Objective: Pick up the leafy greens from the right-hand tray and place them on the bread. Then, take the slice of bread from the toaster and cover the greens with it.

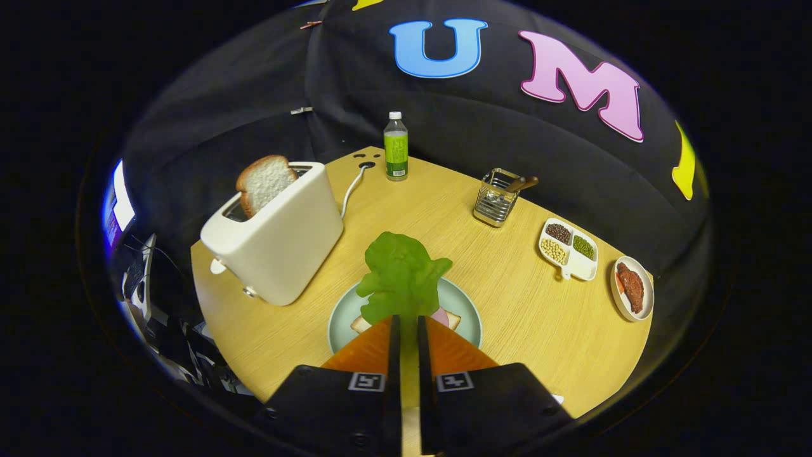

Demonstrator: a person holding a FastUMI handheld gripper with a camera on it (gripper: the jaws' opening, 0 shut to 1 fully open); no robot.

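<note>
Wooden table (507,298): round, pale grain, carries everything.
Claw (406,327): fingers nearly together, pinching the greens (401,276) by the lower edge.
Greens: held upright over the plate (466,304), just above the bread (451,318) lying there.
Bread on plate: mostly hidden behind greens and fingers; a pink layer shows on it.
Toaster (279,241): white, beside the plate, a bread slice (263,183) standing out of its slot.
Beyond: green bottle (396,147), metal utensil holder (498,198).
Off to the side: divided dish of beans (568,249), small dish of meat (632,288).
</note>
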